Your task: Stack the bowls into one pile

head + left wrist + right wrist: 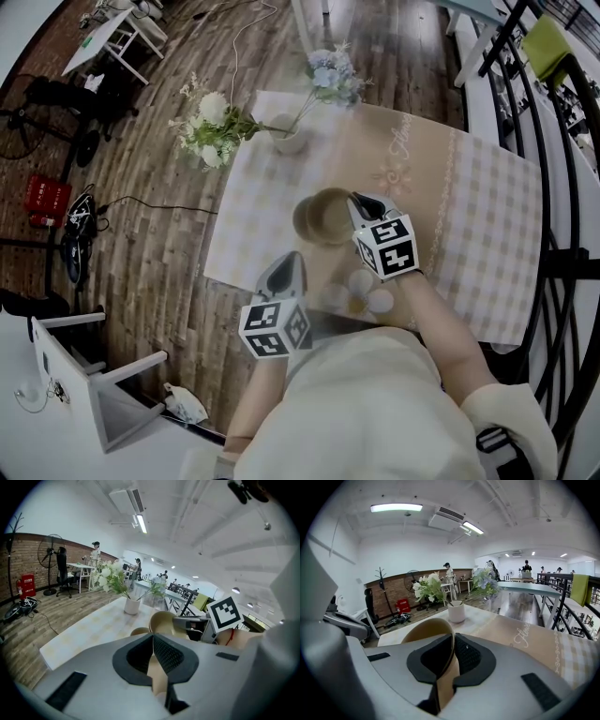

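My right gripper (pixel 354 202) is shut on the rim of a tan bowl (pixel 326 216) and holds it tilted above the middle of the table (pixel 469 216). In the right gripper view the bowl's rim (pixel 429 630) runs between the pads of the right gripper (pixel 453 648). A second tan bowl (pixel 139 631) stands on the cloth just beside and partly under the held one (pixel 164 619). My left gripper (pixel 292 262) hovers by the table's near left edge, apart from both bowls. The left gripper (pixel 153 641) has its pads together with nothing gripped.
A white vase of flowers (pixel 289 139) stands at the table's far side, beyond the bowls. A few pale round things (pixel 361 289) lie near the table's near edge. A white chair (pixel 94 384) stands on the wooden floor at the lower left. Black railings (pixel 553 141) run along the right.
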`<state>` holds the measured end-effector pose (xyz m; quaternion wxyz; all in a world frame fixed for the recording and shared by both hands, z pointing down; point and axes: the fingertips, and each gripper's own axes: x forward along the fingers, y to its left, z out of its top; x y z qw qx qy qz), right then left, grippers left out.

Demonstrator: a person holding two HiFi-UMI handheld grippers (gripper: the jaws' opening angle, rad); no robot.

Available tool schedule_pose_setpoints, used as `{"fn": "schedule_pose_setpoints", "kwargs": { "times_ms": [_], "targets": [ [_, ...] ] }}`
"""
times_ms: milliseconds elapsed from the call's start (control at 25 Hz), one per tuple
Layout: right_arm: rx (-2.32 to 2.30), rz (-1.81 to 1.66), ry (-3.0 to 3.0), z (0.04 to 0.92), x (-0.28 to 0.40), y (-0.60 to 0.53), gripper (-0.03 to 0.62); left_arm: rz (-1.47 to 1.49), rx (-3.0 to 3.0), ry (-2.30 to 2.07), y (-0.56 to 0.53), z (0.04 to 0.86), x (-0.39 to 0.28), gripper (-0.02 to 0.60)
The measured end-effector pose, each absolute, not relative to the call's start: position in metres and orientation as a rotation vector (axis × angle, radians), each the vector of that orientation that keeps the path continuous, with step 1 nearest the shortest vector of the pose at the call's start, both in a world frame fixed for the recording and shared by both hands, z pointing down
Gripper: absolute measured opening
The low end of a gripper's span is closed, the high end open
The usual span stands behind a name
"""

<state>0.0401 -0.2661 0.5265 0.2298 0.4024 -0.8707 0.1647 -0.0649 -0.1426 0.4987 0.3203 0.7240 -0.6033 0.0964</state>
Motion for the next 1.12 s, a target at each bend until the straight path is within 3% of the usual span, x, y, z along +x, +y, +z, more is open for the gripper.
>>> {"fn": "schedule_pose_setpoints", "kwargs": {
  "times_ms": [200, 1120],
  "targets": [
    [1.075, 0.458, -2.383, 0.543, 0.000, -0.271, 0.018, 0.248, 1.890, -1.592, -0.148, 0.507, -0.102, 0.005],
    [1.008, 0.487, -2.302, 0.583, -0.035, -0.276, 0.020, 0.260, 1.836, -1.599, -0.148, 0.520, -0.141, 0.005]
  ]
}}
